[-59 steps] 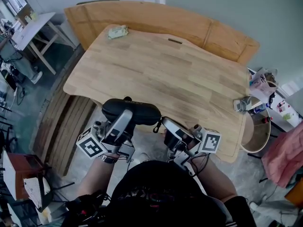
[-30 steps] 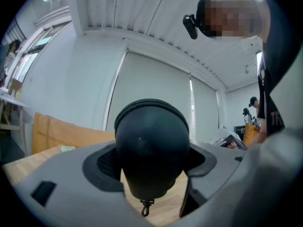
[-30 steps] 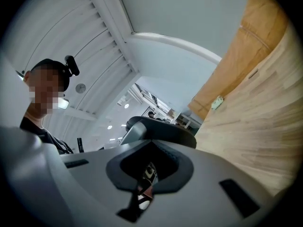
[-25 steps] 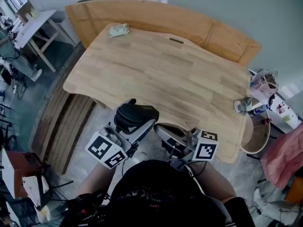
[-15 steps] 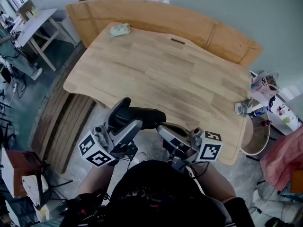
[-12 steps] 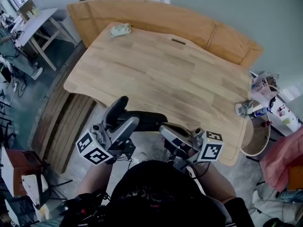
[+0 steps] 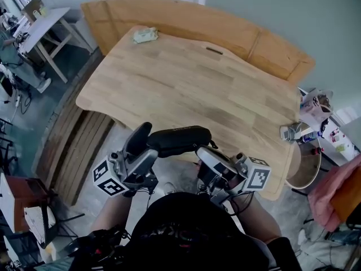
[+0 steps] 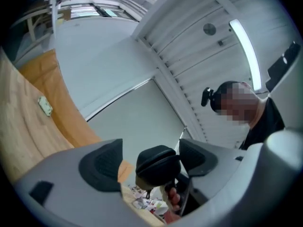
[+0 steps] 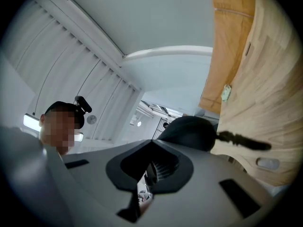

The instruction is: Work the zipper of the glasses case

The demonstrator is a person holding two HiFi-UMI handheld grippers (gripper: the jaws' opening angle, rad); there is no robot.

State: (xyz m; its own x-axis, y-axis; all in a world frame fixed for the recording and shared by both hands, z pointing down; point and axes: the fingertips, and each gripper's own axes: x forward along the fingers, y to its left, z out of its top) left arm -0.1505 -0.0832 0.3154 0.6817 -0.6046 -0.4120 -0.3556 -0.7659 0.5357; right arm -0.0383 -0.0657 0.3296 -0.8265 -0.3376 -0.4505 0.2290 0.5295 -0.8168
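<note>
The black glasses case (image 7: 179, 140) hangs level in the air just off the table's front edge. My left gripper (image 7: 148, 144) stands open around its left end. In the left gripper view the case (image 8: 157, 163) shows end-on between the pads, with a strip of table visible on its left side. My right gripper (image 7: 203, 152) is shut, with its tips tucked under the case's right half; the pinched spot is hidden. In the right gripper view the case (image 9: 189, 131) rises behind the closed jaws, and its dark pull strap (image 9: 244, 142) sticks out free to the right.
The wooden table (image 7: 186, 78) lies ahead, with a small green-and-white packet (image 7: 145, 34) at its far left. A curved wooden panel (image 7: 169, 17) backs it. A round tub (image 7: 304, 160) and clutter stand at the right. My torso fills the bottom.
The case has swung from standing over my left gripper to lying level toward the right. My right gripper has shifted right under it. The left gripper has stayed in place.
</note>
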